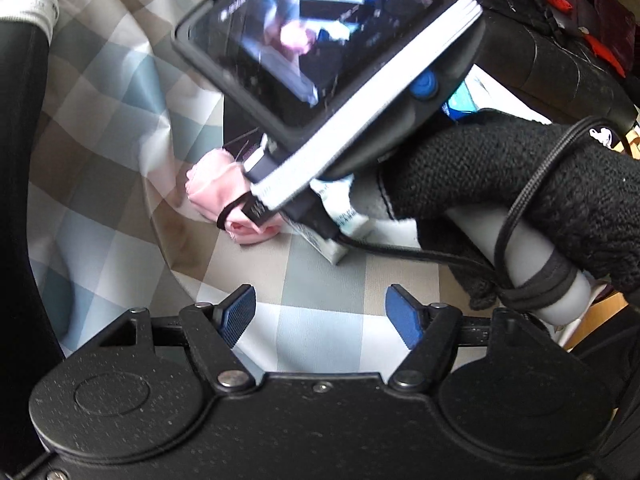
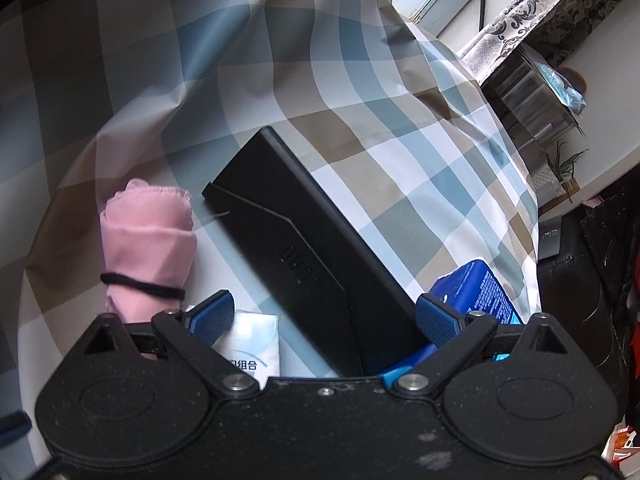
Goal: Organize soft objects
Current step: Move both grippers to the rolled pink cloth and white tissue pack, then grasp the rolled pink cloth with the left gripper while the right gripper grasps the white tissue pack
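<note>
Right wrist view looks down on a checked blue, tan and white cloth (image 2: 360, 80), where the right gripper (image 2: 324, 312) hangs with its blue pads spread wide and nothing pressed between them. A rolled pink cloth (image 2: 148, 236), bound by a black hair tie (image 2: 144, 286), lies at centre left, just beside a black case (image 2: 304, 248) that runs diagonally through the middle of the frame. A white packet (image 2: 252, 344) shows at the lower centre between the pads, and a blue packet (image 2: 480, 292) sits at lower right. In the left wrist view the left gripper (image 1: 320, 312) stands about half open over bare cloth, holding nothing, while the right hand (image 1: 520, 184), in a black knit glove, carries its device across the upper frame above the pink roll. The step in hand looks like an approach to pick one of the soft things, probably the pink roll or the white packet. Next, the right fingers would need to straddle the chosen item and avoid the case's edge.
</note>
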{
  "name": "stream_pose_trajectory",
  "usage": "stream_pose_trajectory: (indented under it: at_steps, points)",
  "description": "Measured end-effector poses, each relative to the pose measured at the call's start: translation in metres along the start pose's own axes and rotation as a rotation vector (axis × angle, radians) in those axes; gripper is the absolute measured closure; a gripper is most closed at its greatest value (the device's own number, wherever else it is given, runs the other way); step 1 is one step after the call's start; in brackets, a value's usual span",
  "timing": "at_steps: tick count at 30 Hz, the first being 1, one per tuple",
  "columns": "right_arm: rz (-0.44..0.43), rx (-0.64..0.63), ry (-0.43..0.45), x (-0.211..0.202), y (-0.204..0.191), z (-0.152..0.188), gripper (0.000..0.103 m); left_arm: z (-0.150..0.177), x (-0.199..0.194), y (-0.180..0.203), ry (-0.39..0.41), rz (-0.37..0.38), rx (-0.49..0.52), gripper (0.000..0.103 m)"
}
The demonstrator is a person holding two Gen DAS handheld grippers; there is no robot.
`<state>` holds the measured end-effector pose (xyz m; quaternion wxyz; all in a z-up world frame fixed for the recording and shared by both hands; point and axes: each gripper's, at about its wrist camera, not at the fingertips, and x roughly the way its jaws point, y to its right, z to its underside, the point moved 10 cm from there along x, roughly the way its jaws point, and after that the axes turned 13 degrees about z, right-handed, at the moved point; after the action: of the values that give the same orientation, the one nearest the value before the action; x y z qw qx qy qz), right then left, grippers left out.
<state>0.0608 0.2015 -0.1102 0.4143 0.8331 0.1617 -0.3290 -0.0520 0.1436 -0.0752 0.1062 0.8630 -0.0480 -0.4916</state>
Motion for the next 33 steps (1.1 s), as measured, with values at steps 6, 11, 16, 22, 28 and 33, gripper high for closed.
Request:
stream_pose_trajectory:
  at_steps: [6, 11, 16, 22, 28, 33]
  points:
    - [-0.004, -0.046, 0.017, -0.011, -0.002, 0.016, 0.006, -0.005, -0.021, 0.008, 0.086, -0.024, 0.041, 0.035]
    - [-0.054, -0.023, -0.007, -0.013, 0.004, 0.029, 0.006, -0.005, -0.03, 0.018, 0.107, -0.013, 0.076, 0.035]
    - [-0.097, -0.046, -0.008, -0.017, 0.003, 0.038, 0.006, -0.005, -0.03, 0.028, 0.117, -0.028, 0.144, 0.029]
    - [-0.13, -0.095, 0.001, -0.024, 0.001, 0.048, 0.006, -0.001, -0.016, 0.025, 0.037, 0.013, 0.123, 0.028]
    - [-0.161, -0.048, -0.003, -0.032, 0.011, 0.054, 0.011, 0.006, -0.011, 0.027, -0.032, 0.057, 0.116, 0.028]
    - [-0.177, 0.101, -0.02, -0.036, 0.042, 0.056, 0.011, 0.002, -0.003, 0.017, -0.088, 0.085, 0.068, 0.028]
